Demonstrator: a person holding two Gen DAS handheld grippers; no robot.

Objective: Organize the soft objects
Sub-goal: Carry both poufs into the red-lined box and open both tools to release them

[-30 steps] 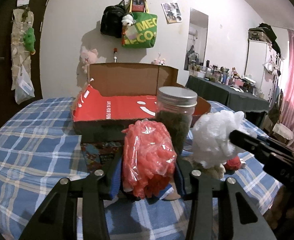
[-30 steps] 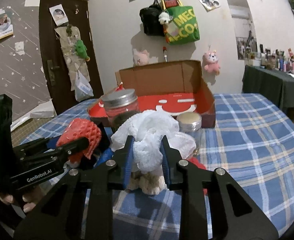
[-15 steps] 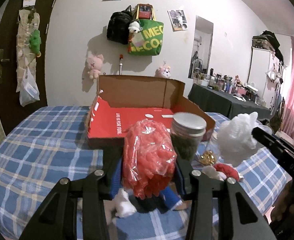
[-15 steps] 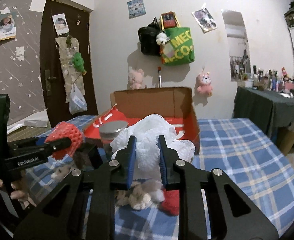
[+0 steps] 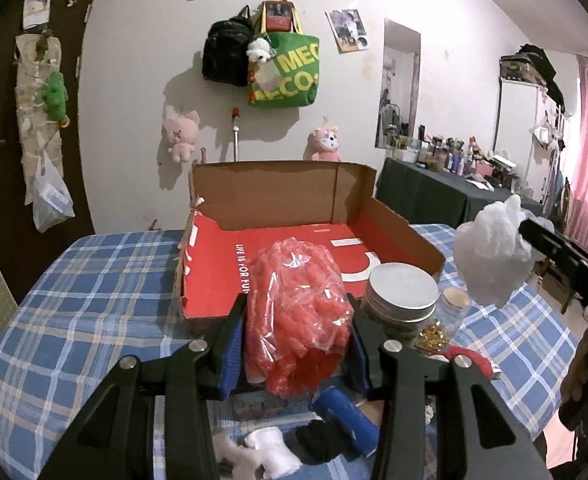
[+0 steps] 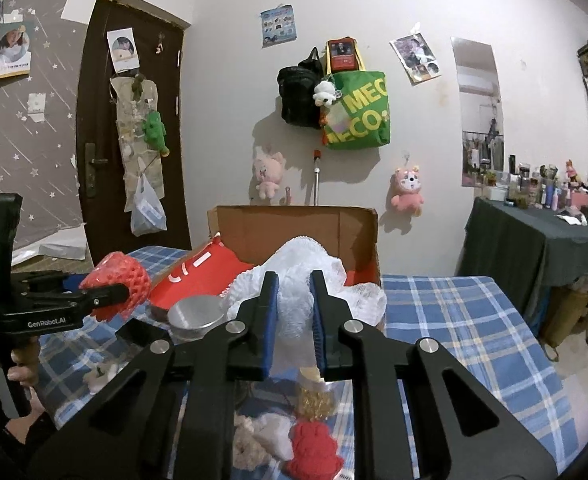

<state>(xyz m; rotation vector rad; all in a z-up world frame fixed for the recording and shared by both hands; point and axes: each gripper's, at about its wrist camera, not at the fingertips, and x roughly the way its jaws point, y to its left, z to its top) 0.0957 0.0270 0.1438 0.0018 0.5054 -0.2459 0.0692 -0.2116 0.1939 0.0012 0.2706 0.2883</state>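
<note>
While clamping red bundle and white puff, both grippers have risen, seemingly boxward.

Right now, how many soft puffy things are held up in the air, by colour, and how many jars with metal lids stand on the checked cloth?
Red mesh puff in clear plastic, held: 1
White mesh puff, held: 1
Glass jars with metal lids, large and small: 2
Total: 4

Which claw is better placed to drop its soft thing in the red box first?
Probably left: its claw holds the red puff directly before the box; the white puff sits off to one side.
</note>
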